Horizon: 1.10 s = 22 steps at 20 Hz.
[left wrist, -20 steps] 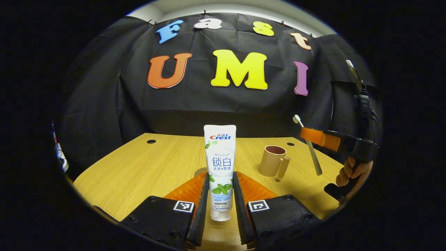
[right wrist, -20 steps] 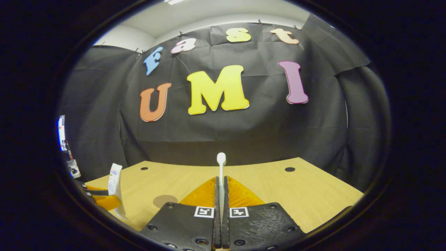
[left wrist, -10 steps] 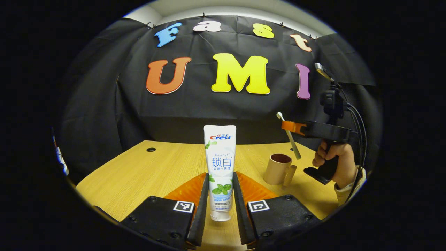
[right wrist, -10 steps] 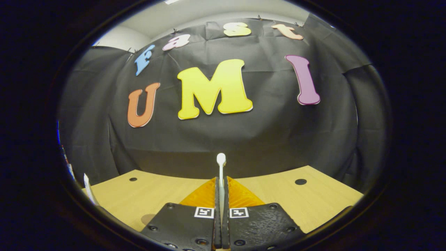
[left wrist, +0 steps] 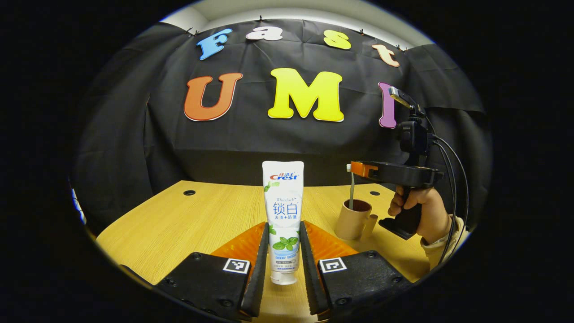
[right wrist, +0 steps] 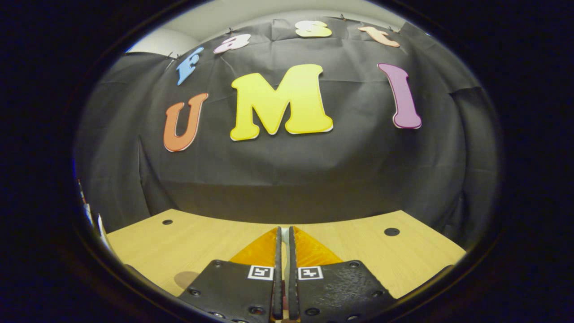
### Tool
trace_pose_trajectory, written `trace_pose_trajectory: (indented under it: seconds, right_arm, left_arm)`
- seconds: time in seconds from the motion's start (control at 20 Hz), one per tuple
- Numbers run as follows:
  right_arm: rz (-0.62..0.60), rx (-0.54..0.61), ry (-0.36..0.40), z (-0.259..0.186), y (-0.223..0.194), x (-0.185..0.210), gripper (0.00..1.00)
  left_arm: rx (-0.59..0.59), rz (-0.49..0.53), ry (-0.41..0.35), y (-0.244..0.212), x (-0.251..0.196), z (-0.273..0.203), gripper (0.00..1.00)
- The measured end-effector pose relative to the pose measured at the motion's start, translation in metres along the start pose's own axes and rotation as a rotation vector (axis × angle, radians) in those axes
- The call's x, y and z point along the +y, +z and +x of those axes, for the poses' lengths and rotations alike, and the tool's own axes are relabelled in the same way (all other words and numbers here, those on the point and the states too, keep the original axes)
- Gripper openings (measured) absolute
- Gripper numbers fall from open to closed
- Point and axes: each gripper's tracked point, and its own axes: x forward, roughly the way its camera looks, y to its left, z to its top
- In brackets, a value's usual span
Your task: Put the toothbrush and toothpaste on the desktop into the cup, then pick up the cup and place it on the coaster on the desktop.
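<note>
In the left gripper view my left gripper (left wrist: 283, 229) is shut on the white toothpaste tube (left wrist: 282, 211), which it holds upright with the cap down, just above the wooden desk (left wrist: 179, 220). To the right stands the tan cup (left wrist: 351, 222), its handle facing me. The toothbrush (left wrist: 351, 194) hangs straight down into the cup, and its head sits at the tips of my right gripper (left wrist: 356, 169), held level by a hand (left wrist: 419, 211). In the right gripper view my right gripper (right wrist: 283, 234) has its fingers close together with a white sliver between the tips. A brown round coaster (right wrist: 184, 279) lies low on the left.
The desk has small dark cable holes (left wrist: 189, 193) (right wrist: 391, 231) near its far edge, against the black cloth wall. Cables (left wrist: 450, 152) run from the right gripper's handle. Open desktop lies left of the toothpaste.
The right gripper has swung over the cup and come down. The toothbrush went from slanted to vertical and its lower end is now in the cup. Its head no longer sticks up above the fingers.
</note>
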Motion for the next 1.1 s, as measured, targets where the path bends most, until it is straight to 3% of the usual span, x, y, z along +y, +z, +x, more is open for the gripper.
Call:
trace_pose_trajectory:
  seconds: [0.05,0.2,0.35,0.5,0.55,0.6,0.75,1.1]
  right_arm:
    - [0.002,0.005,0.002,-0.004,0.0,-0.002,0.05]
    - [0.004,-0.004,0.014,-0.021,0.002,-0.006,0.45]
    - [-0.022,-0.04,-0.024,-0.046,0.001,-0.022,0.98]
    - [-0.051,-0.063,-0.057,-0.074,-0.008,-0.044,0.98]
    - [-0.07,-0.073,-0.079,-0.084,-0.011,-0.055,0.98]
    - [-0.085,-0.085,-0.097,-0.093,-0.013,-0.066,0.99]
    - [-0.099,-0.107,-0.161,-0.119,-0.024,-0.1,0.98]
    - [0.0,-0.052,-0.153,-0.132,-0.073,-0.145,0.97]
  left_arm:
    - [0.0,-0.004,0.003,0.0,0.0,0.001,0.42]
    - [0.001,-0.009,-0.002,0.0,-0.006,0.002,0.42]
    - [0.004,0.0,-0.011,0.001,-0.016,0.006,0.42]
    - [-0.011,0.027,-0.02,0.01,-0.033,0.017,0.42]
    - [-0.017,0.033,-0.022,0.013,-0.039,0.021,0.46]
    - [-0.021,0.027,-0.025,0.016,-0.045,0.026,0.42]
    - [-0.022,-0.008,-0.035,0.024,-0.063,0.046,0.42]
    - [-0.096,-0.023,-0.086,0.061,-0.121,0.103,0.42]
